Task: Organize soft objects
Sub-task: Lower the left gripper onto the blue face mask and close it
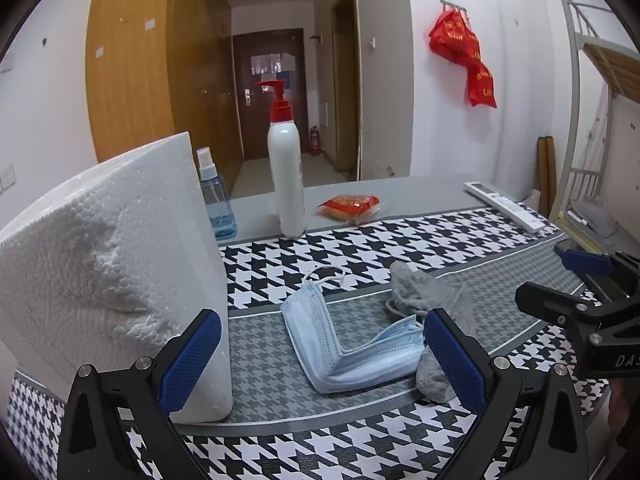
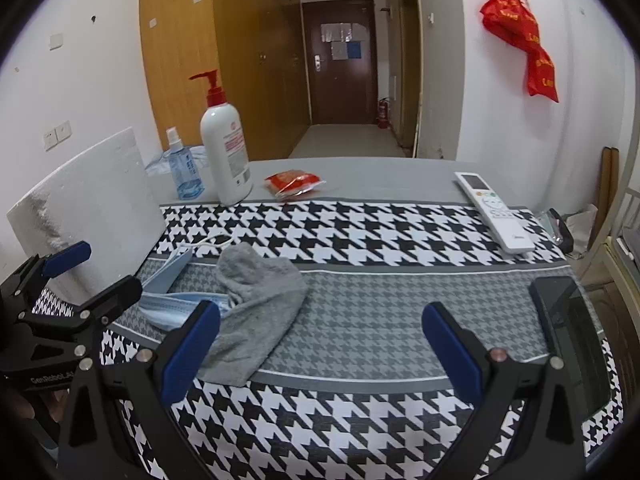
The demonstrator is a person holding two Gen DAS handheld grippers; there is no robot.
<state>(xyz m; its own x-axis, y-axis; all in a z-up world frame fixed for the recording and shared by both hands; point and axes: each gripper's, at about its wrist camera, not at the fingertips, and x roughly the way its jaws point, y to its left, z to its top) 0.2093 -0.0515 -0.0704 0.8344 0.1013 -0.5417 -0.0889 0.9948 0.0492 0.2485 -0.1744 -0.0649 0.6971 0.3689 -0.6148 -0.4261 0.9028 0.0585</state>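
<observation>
both my claws are spread wide and holding nothing. my left gripper (image 1: 322,354) hovers low over the blue face masks (image 1: 348,344), a folded stack lying on the grey band of the houndstooth cloth (image 2: 360,236). the grey sock (image 2: 256,312) lies crumpled right against the masks, partly overlapping them. my right gripper (image 2: 320,350) sits just right of the sock. a white foam block (image 1: 116,264) stands at the left.
</observation>
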